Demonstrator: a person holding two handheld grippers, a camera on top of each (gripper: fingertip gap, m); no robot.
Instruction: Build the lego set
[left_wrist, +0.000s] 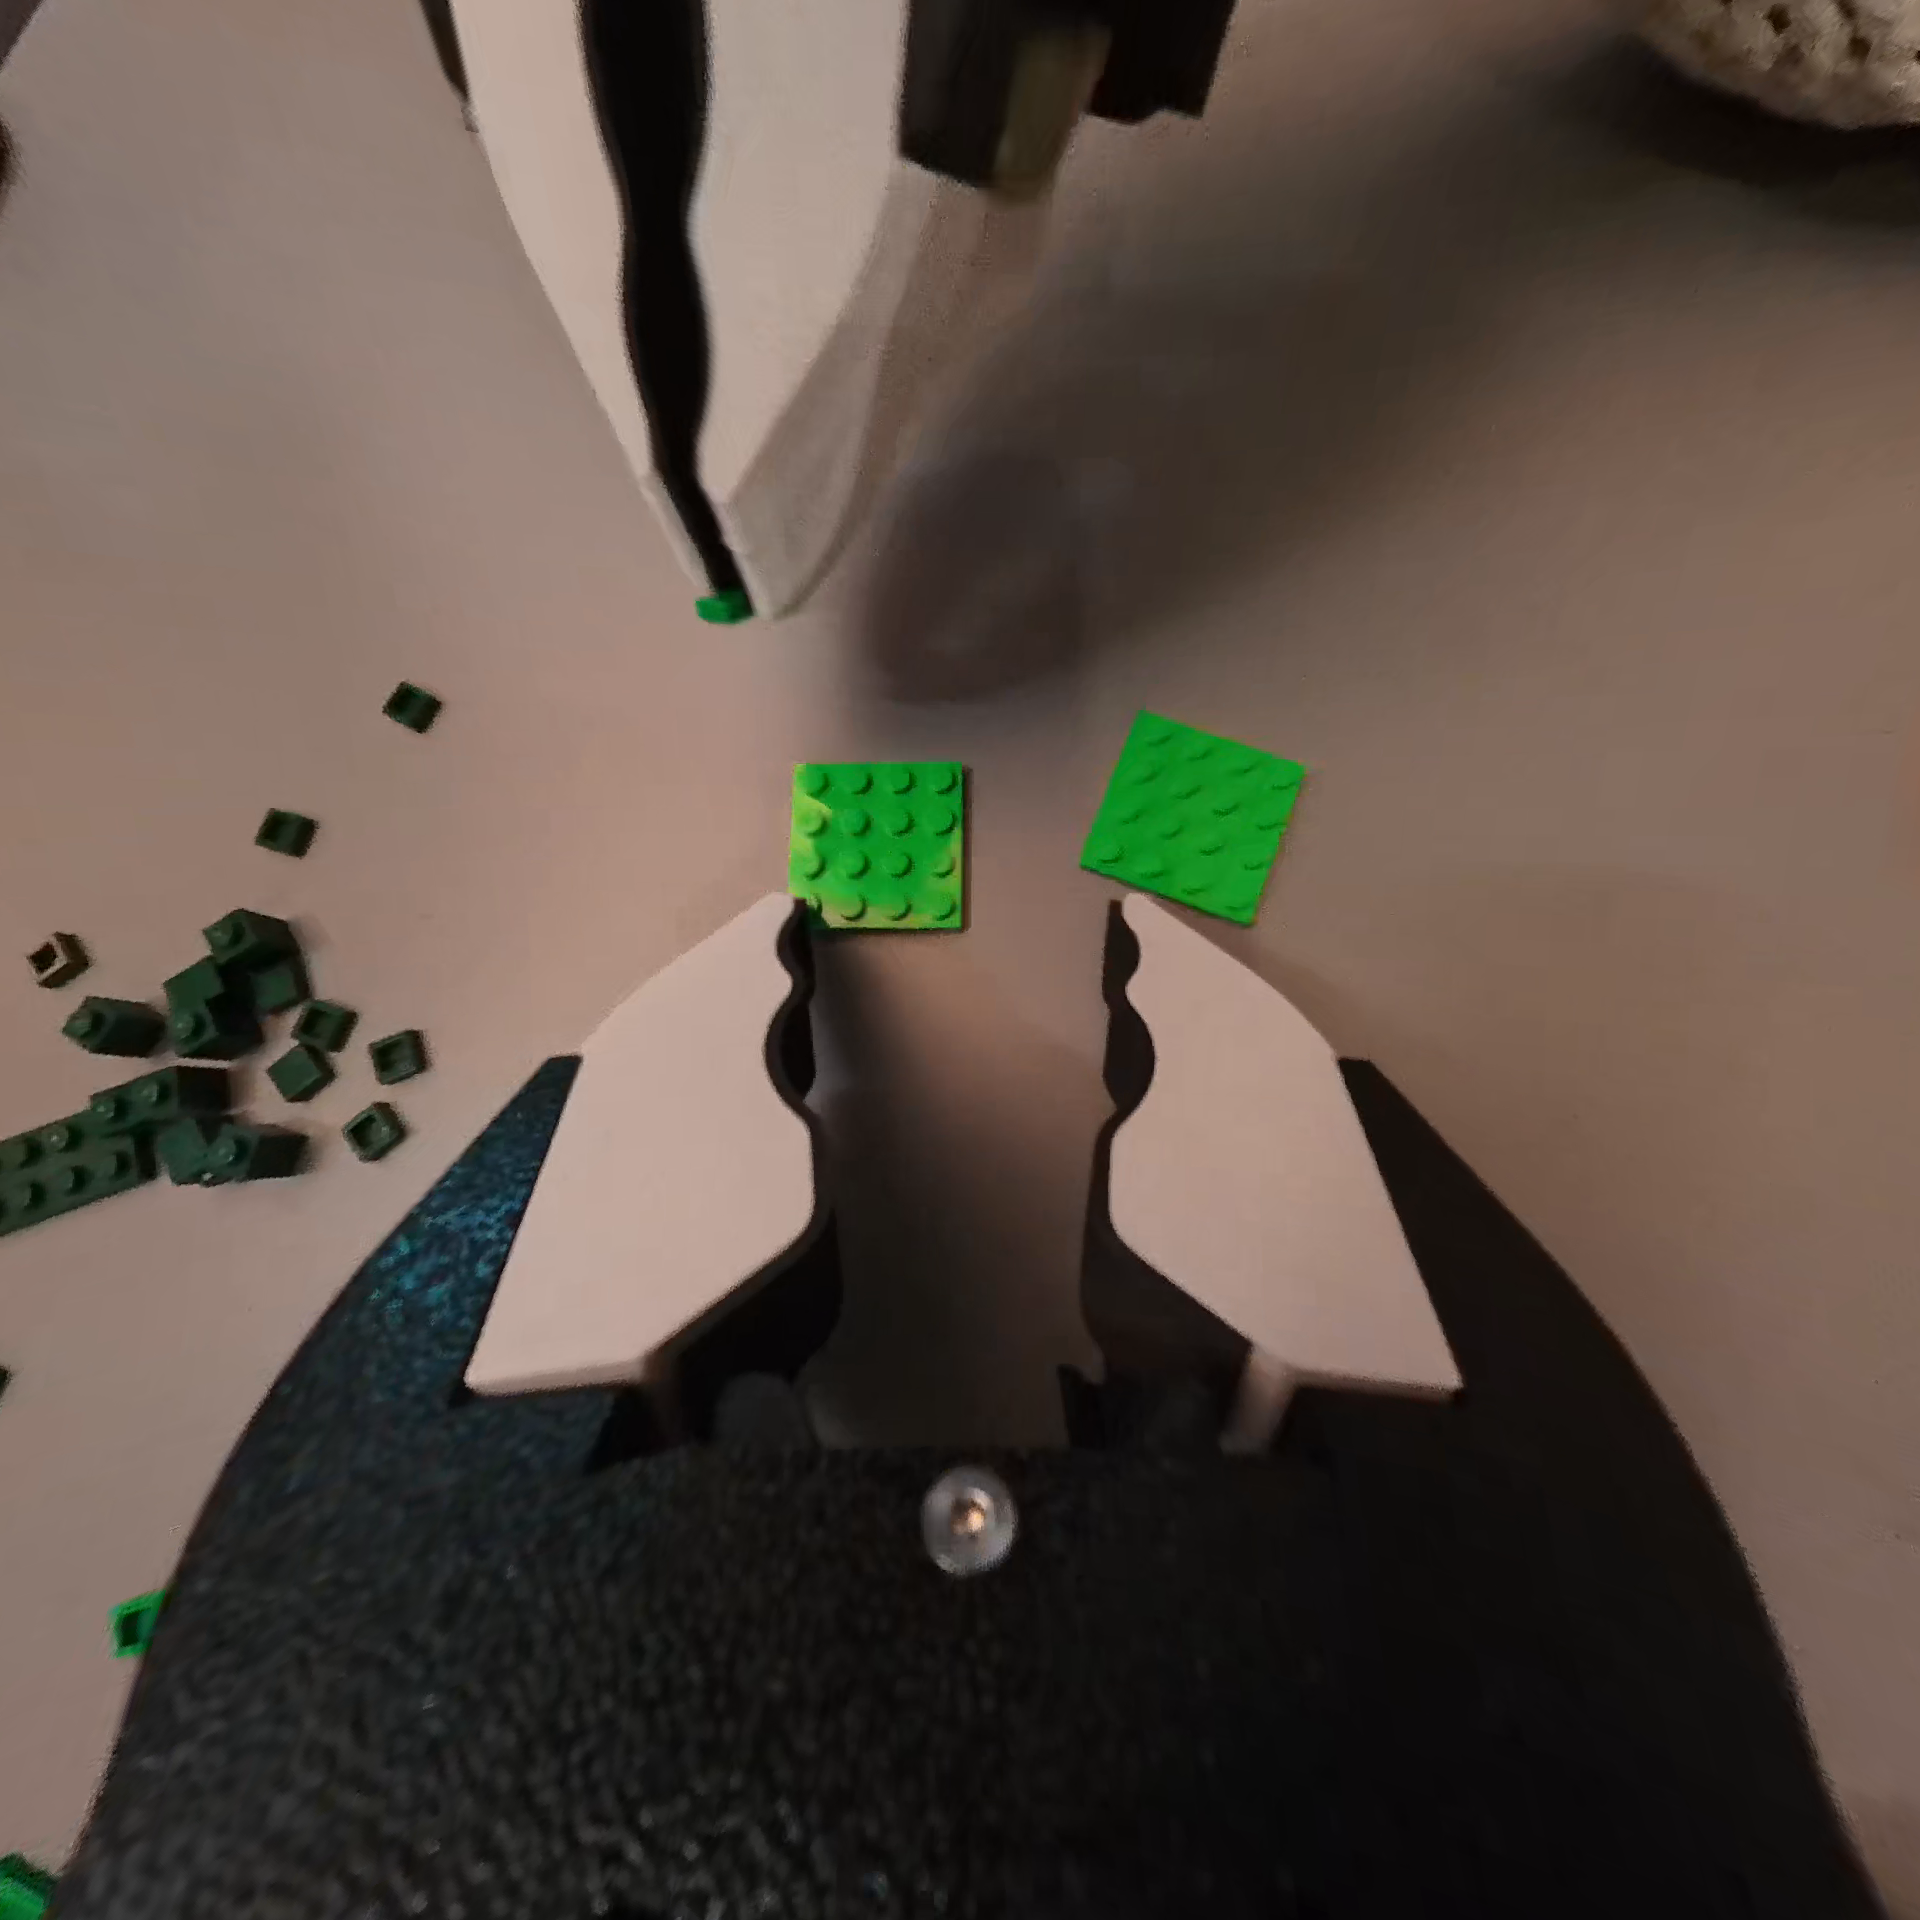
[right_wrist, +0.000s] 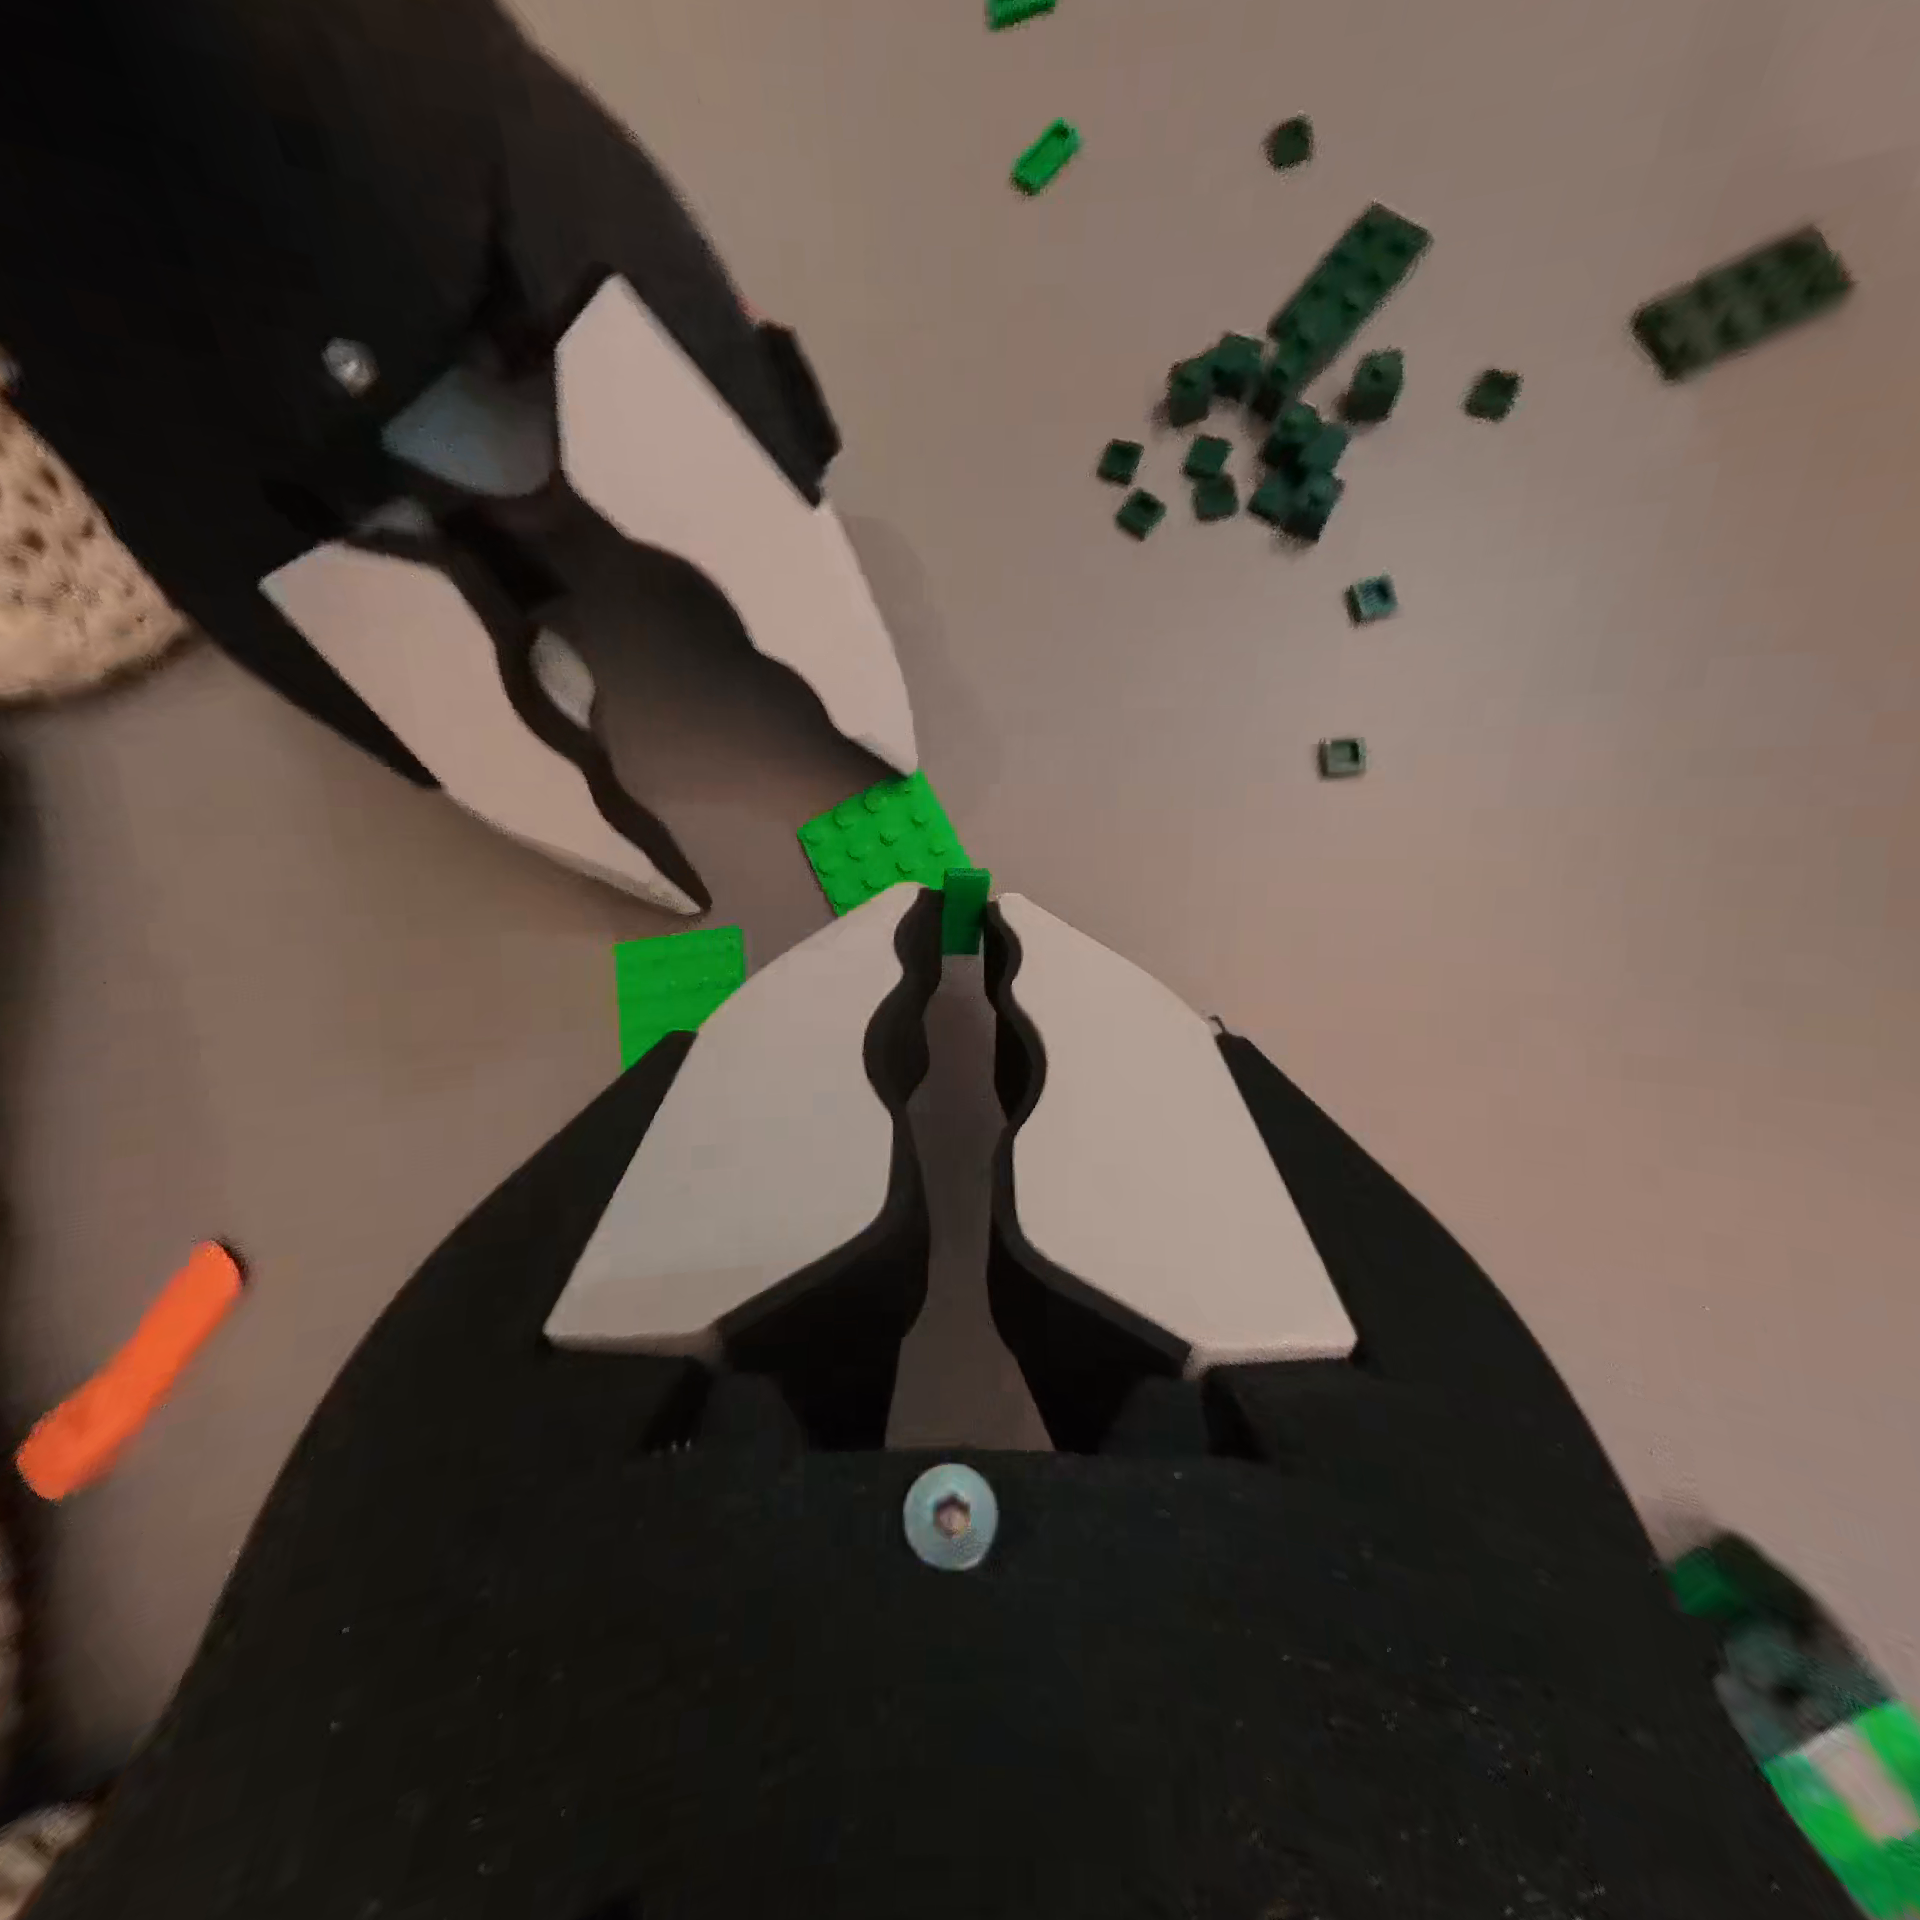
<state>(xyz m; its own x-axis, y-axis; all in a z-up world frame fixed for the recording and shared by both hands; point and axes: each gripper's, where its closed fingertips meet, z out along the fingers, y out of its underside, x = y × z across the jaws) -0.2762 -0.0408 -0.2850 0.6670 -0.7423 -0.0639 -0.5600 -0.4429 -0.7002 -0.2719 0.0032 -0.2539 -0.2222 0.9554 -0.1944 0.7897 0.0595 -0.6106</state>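
Now, right gripper: we pinch a small bright-green piece at the fingertips.
Left gripper: spread wide, one tip touching the near square plate.
Second plate: just beside — apart.
Dark-green bricks: well aside.
Advice: we'd brace the plate, align studs, press straight down — gently.

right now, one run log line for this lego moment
left gripper: open, by square plate | right gripper: shut on small green piece
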